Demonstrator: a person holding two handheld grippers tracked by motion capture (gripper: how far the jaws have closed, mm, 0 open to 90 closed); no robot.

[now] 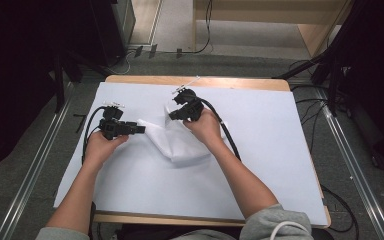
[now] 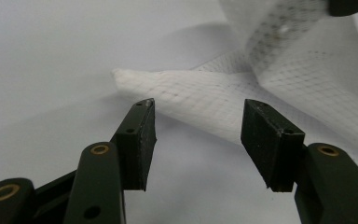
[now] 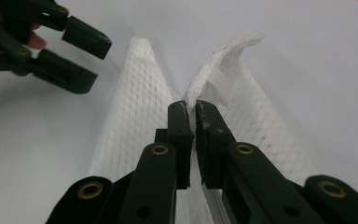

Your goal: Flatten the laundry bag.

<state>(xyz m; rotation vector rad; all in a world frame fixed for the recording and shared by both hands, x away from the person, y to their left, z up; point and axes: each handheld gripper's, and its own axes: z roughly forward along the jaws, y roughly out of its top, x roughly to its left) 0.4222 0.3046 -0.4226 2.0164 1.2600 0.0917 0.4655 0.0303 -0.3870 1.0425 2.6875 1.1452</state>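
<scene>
Right gripper (image 3: 195, 109): fingers (image 3: 181, 122) clamped on a raised fold of the white mesh cloth (image 3: 135, 93), held up at frame centre in the right gripper view. Left gripper (image 2: 198, 119): fingers (image 2: 142, 123) apart, just short of a pointed corner of the cloth, not touching. In the high view the cloth (image 1: 172, 142) lies crumpled mid-frame on the white-covered table (image 1: 260, 150), between the two hands.

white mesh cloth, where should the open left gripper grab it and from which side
Judging by its pose, take the white mesh cloth at the folded corner pointing toward the left gripper. That tip lies flat on the table cover, just beyond the open jaws, so come in low from the person's left. The right gripper already pinches another edge, lifted.
</scene>
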